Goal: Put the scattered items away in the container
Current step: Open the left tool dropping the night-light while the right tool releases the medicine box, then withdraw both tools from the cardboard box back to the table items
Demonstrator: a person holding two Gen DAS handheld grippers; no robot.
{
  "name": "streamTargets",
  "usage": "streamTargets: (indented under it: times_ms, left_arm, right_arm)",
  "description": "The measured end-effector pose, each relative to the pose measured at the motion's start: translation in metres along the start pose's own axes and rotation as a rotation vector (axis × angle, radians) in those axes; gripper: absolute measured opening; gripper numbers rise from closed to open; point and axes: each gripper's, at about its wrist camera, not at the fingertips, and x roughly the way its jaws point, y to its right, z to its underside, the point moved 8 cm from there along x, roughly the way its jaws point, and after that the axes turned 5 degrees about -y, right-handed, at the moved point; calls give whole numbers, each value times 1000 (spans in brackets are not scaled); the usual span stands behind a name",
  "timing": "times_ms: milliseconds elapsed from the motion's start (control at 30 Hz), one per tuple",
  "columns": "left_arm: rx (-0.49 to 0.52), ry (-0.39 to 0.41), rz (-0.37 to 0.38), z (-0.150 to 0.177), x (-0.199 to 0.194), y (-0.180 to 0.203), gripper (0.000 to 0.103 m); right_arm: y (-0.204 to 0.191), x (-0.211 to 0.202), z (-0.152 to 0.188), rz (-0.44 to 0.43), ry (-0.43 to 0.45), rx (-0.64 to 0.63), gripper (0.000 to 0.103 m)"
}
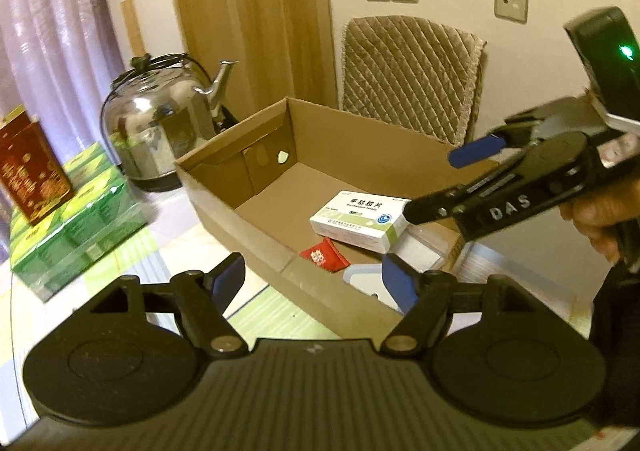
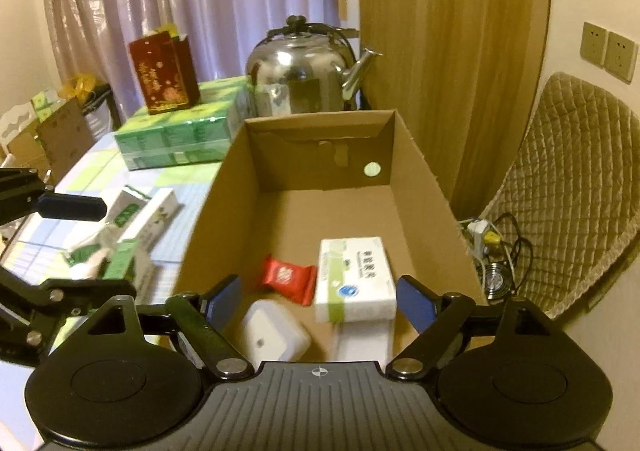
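Observation:
An open cardboard box (image 1: 224,187) stands on the table. Inside lie a white medicine box (image 1: 360,219), a red packet (image 1: 325,255) and a white adapter (image 2: 274,335). My left gripper (image 1: 312,283) is open and empty, just short of the box's near wall. My right gripper (image 2: 320,303) hovers over the box's near end, open, with nothing between its fingers; the left wrist view shows it from the side (image 1: 434,183). Several green-and-white cartons (image 2: 136,219) lie scattered on the table left of the box, below the left gripper's blue finger (image 2: 72,207).
A steel kettle (image 1: 160,131) stands behind the box. Beside it is a green multipack (image 1: 76,227) with a red gift bag (image 1: 32,171) on top. A chair with a quilted cover (image 2: 568,187) is on the right, with cables and a small fan (image 2: 496,279) on the floor.

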Motion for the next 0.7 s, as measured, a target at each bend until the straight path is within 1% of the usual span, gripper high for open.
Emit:
streamTargets:
  times_ms: [100, 233, 300, 367, 433, 533, 600, 700]
  left_arm:
    - [-49, 3, -9, 11, -14, -2, 74]
    - [-104, 5, -27, 30, -34, -6, 78]
    - [-137, 7, -38, 42, -45, -9, 84]
    - [-188, 16, -52, 57, -58, -12, 93]
    - [-237, 18, -63, 75, -71, -16, 96]
    - [-261, -9, -104, 102, -84, -22, 98]
    - [-286, -33, -133, 121, -92, -28, 98]
    - [-349, -50, -160, 144, -105, -41, 98]
  right_arm:
    - [-11, -12, 8, -5, 2, 0, 85]
    - [-25, -29, 20, -11, 10, 7, 91]
    - [-34, -36, 25, -29, 15, 14, 96]
    - [-42, -42, 32, -60, 14, 27, 101]
    - [-52, -45, 38, -80, 9, 39, 101]
    - [-70, -48, 50, -111, -3, 45, 101]
    - [-83, -47, 57, -141, -20, 42, 101]
    - [-102, -46, 69, -170, -41, 26, 101]
